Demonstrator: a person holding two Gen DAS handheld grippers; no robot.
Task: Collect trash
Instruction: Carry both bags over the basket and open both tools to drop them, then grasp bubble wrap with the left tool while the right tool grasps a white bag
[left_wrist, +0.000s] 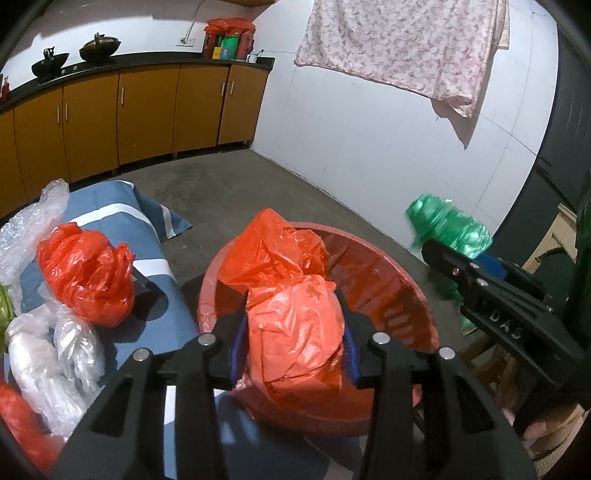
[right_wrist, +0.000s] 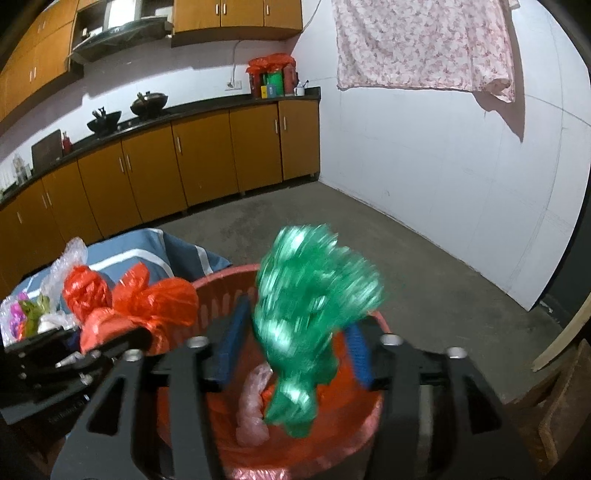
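Left gripper (left_wrist: 293, 343) clamped on orange bag (left_wrist: 295, 332) above red basket (left_wrist: 406, 295); right gripper (right_wrist: 295, 350) wide, blurred green bag (right_wrist: 306, 317) perhaps loose.

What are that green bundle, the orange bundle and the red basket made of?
Green bundle: seemingly thin glossy plastic film; it is crinkled, translucent and glints, though motion blur softens it. Orange bundle: thin plastic bag, wrinkled with a slight sheen, light passing through. Red basket: likely rigid moulded plastic, with a smooth rim and slotted wall.
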